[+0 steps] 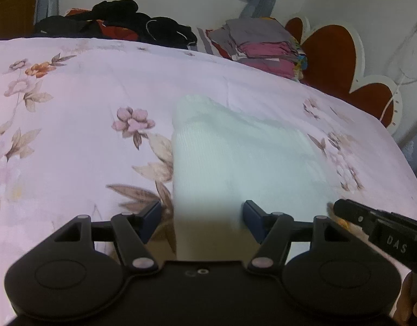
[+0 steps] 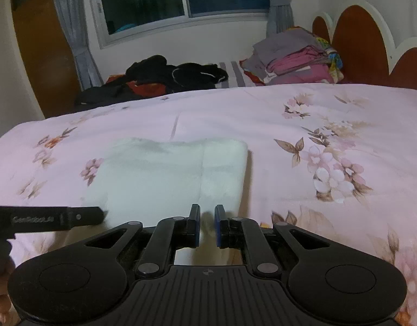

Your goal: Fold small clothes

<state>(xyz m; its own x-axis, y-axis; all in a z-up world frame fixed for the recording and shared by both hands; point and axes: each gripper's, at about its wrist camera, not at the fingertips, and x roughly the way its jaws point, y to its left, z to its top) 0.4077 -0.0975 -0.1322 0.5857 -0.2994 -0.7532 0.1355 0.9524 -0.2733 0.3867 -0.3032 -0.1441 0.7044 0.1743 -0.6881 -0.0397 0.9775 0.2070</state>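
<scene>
Garment point(image 2: 170, 174), white and folded, lies flat on the floral bedspread point(image 2: 303, 108) at centre frame in both views. Left gripper point(image 1: 202, 218), bottom centre, jaws apart over the garment's near edge, gripping nothing. Right gripper point(image 2: 207, 224), bottom centre, jaws nearly closed; whether cloth is pinched cannot be told.

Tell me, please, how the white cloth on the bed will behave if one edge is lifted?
The white cloth looks soft and thin, lying flat on the floral bedsheet, so it would probably droop and bend. It seems folded in layers, which may slide apart. It is likely light.
</scene>
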